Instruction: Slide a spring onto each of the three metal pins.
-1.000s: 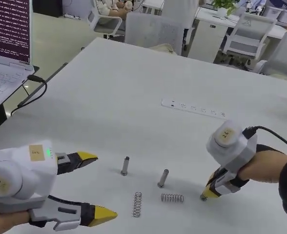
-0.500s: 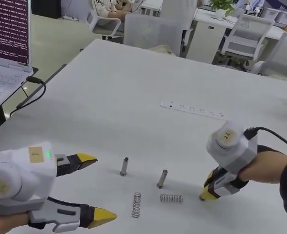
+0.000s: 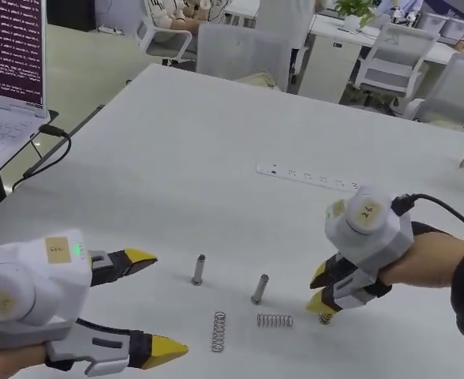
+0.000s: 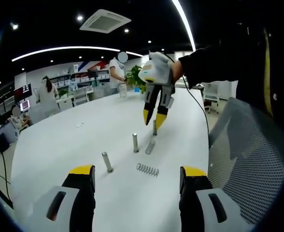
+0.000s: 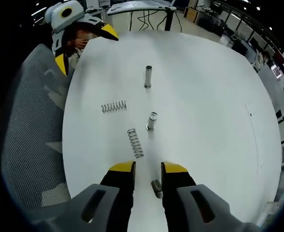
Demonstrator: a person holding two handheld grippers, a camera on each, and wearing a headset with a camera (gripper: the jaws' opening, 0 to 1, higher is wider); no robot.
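Narrowly parted, the jaws of the right gripper (image 5: 149, 167) hold nothing and straddle the right pin (image 5: 156, 187), which stands upright and seems to carry a coil already, though it is too small to be sure. Whether a tip touches it I cannot tell. That closeness is the main risk: a sideways drift while lifting away could tip the pin and spill its coil.

Outward from there, the right spring (image 3: 275, 320) lies flat on the table (image 3: 216, 158), just beside the bare middle pin (image 3: 260, 288). A pinch on that spring could brush the pin and topple it. The wire is thin and round, so it may also roll or spring out of the jaws if caught off-centre.

The left spring (image 3: 218, 331) lies near the left gripper (image 3: 155, 301), whose jaws are wide open and empty. The left pin (image 3: 198, 269) stands bare beyond it. By my reading 2 of 3 pins remain to be fitted.

Further off, a white power strip (image 3: 311, 177) sits well apart. A laptop (image 3: 7, 71) and its cable (image 3: 54, 150) are off the table's left edge. Nothing stands between the grippers and the parts; only the pins themselves crowd each approach.
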